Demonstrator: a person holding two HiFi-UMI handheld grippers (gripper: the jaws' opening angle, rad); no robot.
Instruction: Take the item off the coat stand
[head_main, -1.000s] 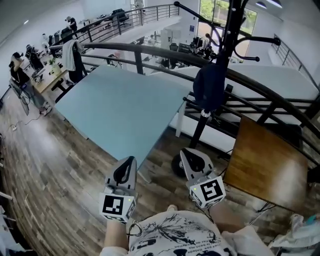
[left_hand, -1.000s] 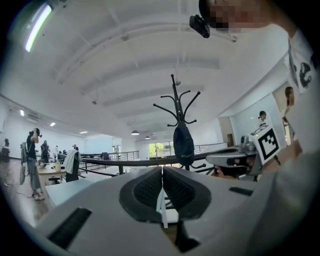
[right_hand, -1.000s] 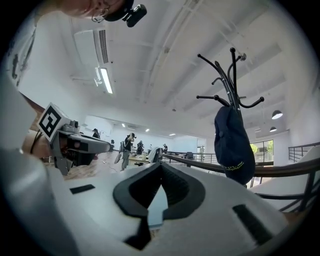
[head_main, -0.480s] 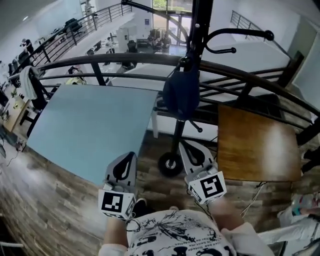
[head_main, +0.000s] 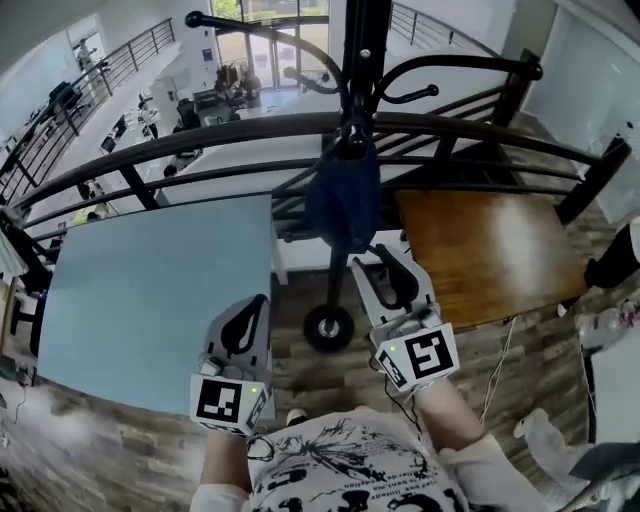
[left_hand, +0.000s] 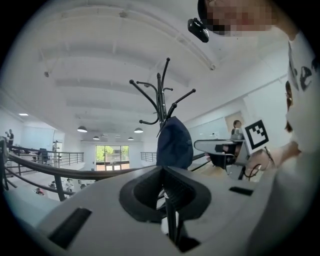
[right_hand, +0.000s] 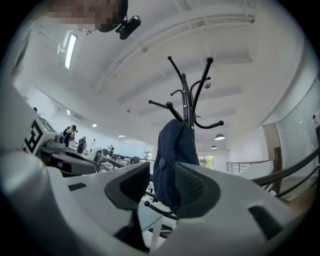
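Observation:
A dark blue cap (head_main: 344, 205) hangs from a hook of the black coat stand (head_main: 358, 60) in front of the railing. The cap (right_hand: 172, 160) also shows in the right gripper view, beyond the jaws' gap. My right gripper (head_main: 387, 278) is just below and right of the cap, its jaws opening, with nothing between them. My left gripper (head_main: 246, 335) is lower and to the left, over the blue table's edge, jaws together. In the left gripper view the cap (left_hand: 174, 142) and the stand (left_hand: 161, 95) rise ahead.
The stand's round base (head_main: 328, 327) rests on the wood floor. A light blue table (head_main: 150, 290) lies at the left, a brown wooden table (head_main: 490, 250) at the right. A curved dark railing (head_main: 200, 145) runs behind the stand.
The view has swung so that the stand and cap are now straight ahead and closer. The right gripper has risen toward the cap and its jaws have parted.

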